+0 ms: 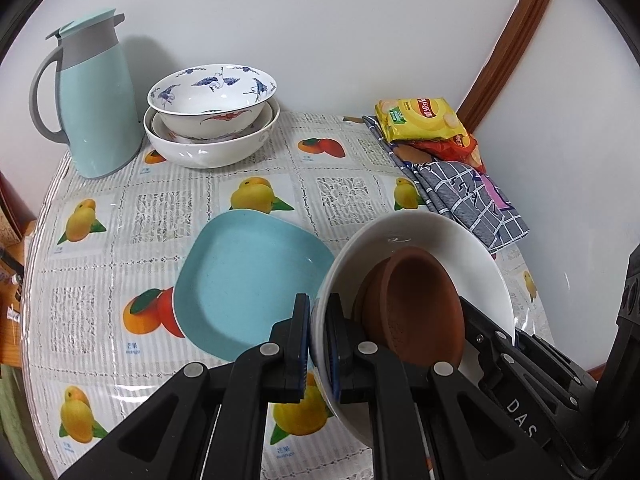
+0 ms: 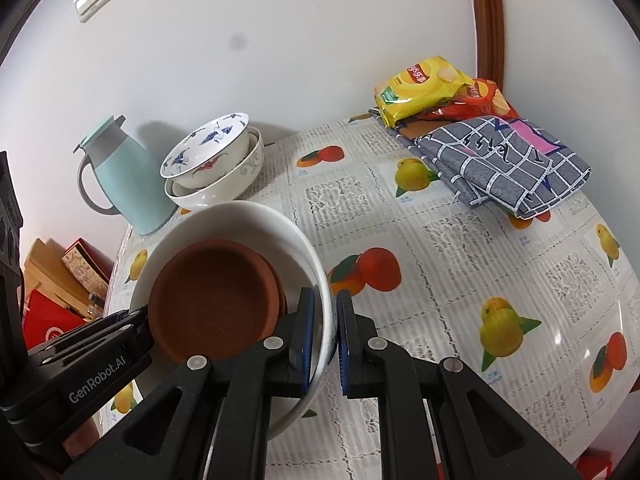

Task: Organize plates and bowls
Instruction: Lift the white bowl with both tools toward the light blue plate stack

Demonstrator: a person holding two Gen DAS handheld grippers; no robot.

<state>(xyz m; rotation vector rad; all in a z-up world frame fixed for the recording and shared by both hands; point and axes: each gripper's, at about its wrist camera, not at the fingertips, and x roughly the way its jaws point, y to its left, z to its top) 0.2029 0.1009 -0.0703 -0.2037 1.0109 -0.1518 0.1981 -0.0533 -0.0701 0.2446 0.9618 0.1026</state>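
Note:
Both grippers clamp the rim of one white bowl [image 1: 432,236], which holds stacked brown clay dishes [image 1: 416,304] and is lifted above the table. My left gripper [image 1: 318,336] is shut on its left rim. My right gripper [image 2: 325,328] is shut on its right rim; the white bowl [image 2: 248,220] and brown dishes [image 2: 216,292] also show in the right wrist view. A light blue square plate [image 1: 244,280] lies on the table left of the bowl. A crane-patterned bowl [image 1: 212,92] sits nested in a larger white bowl [image 1: 208,148] at the back; the stack also shows in the right wrist view [image 2: 208,152].
A mint thermos jug [image 1: 96,108] stands at the back left by the wall. Snack bags [image 1: 424,120] and a folded grey checked cloth [image 1: 468,196] lie at the back right. The fruit-print tablecloth [image 2: 460,272] covers the table. Boxes [image 2: 60,280] sit beyond the left edge.

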